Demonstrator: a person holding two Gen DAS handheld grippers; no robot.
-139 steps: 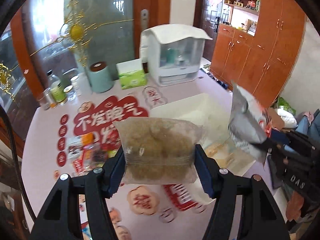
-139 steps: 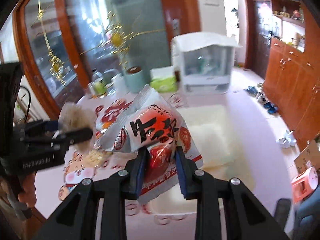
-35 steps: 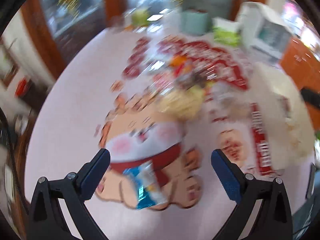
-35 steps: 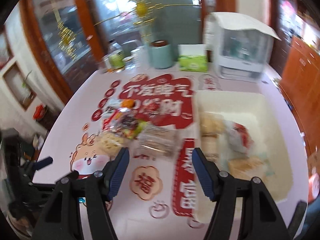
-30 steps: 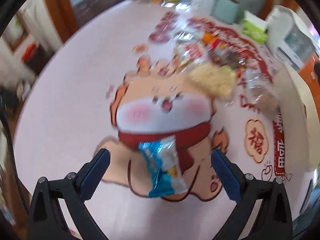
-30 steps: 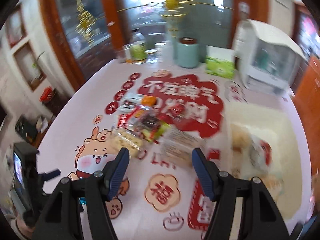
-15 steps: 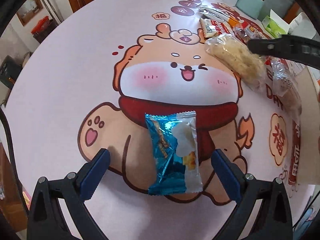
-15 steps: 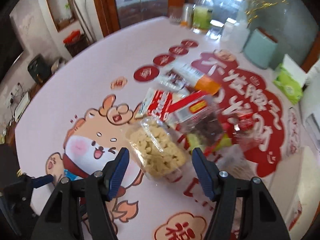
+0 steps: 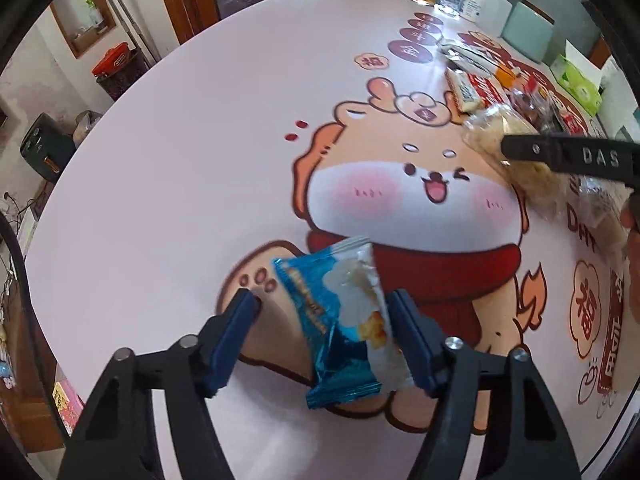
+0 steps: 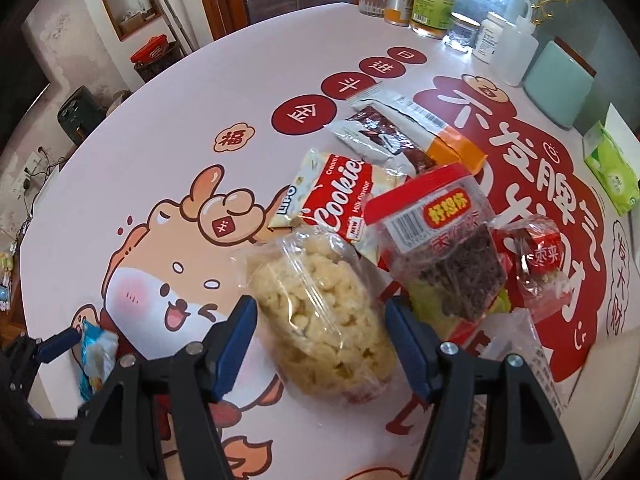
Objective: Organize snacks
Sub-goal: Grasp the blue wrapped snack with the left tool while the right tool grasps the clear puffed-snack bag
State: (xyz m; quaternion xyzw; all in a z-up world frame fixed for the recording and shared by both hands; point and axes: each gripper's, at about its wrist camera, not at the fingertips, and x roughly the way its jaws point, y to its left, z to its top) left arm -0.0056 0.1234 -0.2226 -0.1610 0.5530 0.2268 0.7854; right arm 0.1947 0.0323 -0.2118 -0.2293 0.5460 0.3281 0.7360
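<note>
A blue snack packet lies on the cartoon tablecloth between the open fingers of my left gripper; the right pad is at its edge, the left pad is apart from it. A clear bag of pale puffed snacks lies between the open fingers of my right gripper, with small gaps on both sides. The right gripper also shows in the left wrist view, over the same bag. The blue packet and left gripper show at the lower left of the right wrist view.
Behind the puffed bag lie a red Cookies pack, a red-lidded tub of dark snacks, a brown-and-orange pack and a small red-wrapped snack. Jars and bottles, a teal canister and a green tissue box stand at the far edge.
Both grippers have come down closer to the table. The left fingers have narrowed around the blue packet. The right gripper has moved forward so the puffed bag sits between its fingers.
</note>
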